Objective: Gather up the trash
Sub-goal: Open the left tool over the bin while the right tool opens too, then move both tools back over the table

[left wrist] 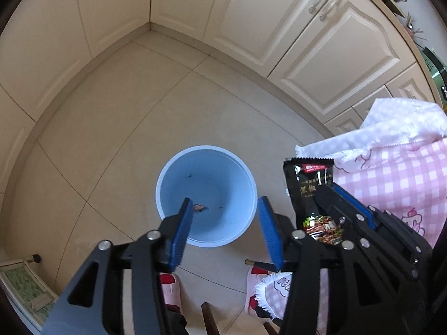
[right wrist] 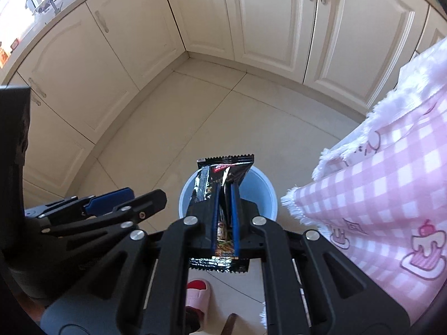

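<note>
A light blue trash bin (left wrist: 206, 195) stands on the tiled floor, with a small piece of trash (left wrist: 200, 208) at its bottom. My left gripper (left wrist: 225, 205) is open and empty, held above the bin's near rim. My right gripper (right wrist: 225, 188) is shut on a black snack wrapper (right wrist: 223, 173) and holds it above the bin (right wrist: 265, 195). In the left wrist view the wrapper (left wrist: 307, 187) and right gripper (left wrist: 332, 192) show to the right of the bin. The left gripper (right wrist: 134, 195) shows at left in the right wrist view.
Cream kitchen cabinets (left wrist: 279, 28) line the walls and meet in a corner behind the bin. A table with a pink checked cloth (right wrist: 391, 195) stands at the right. Pink slippers (left wrist: 255, 287) and chair legs (left wrist: 208, 318) are on the floor below the grippers.
</note>
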A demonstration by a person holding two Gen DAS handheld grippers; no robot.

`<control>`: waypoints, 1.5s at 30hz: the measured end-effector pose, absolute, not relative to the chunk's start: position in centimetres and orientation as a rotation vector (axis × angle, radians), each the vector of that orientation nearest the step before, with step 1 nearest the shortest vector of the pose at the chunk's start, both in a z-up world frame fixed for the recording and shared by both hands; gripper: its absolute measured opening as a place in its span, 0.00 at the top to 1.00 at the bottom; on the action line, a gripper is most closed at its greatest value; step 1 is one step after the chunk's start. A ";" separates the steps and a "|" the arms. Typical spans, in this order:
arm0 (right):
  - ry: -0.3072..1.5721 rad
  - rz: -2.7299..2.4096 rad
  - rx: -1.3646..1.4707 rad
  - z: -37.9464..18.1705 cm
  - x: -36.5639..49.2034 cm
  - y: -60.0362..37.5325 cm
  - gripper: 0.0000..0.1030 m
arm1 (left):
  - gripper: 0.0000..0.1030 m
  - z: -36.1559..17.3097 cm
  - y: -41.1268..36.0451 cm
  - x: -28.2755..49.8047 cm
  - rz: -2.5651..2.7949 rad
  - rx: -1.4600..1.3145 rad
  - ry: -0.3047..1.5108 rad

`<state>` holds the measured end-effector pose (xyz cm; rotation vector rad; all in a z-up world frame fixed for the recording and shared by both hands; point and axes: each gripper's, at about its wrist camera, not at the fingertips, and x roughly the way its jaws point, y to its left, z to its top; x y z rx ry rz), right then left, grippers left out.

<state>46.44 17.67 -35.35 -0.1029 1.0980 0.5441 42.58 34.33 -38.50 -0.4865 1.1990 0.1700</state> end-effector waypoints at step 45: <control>0.483 0.310 -0.004 -9.9 25.9 -9.9 0.53 | 0.36 -9.7 10.4 27.1 -0.164 -0.168 0.680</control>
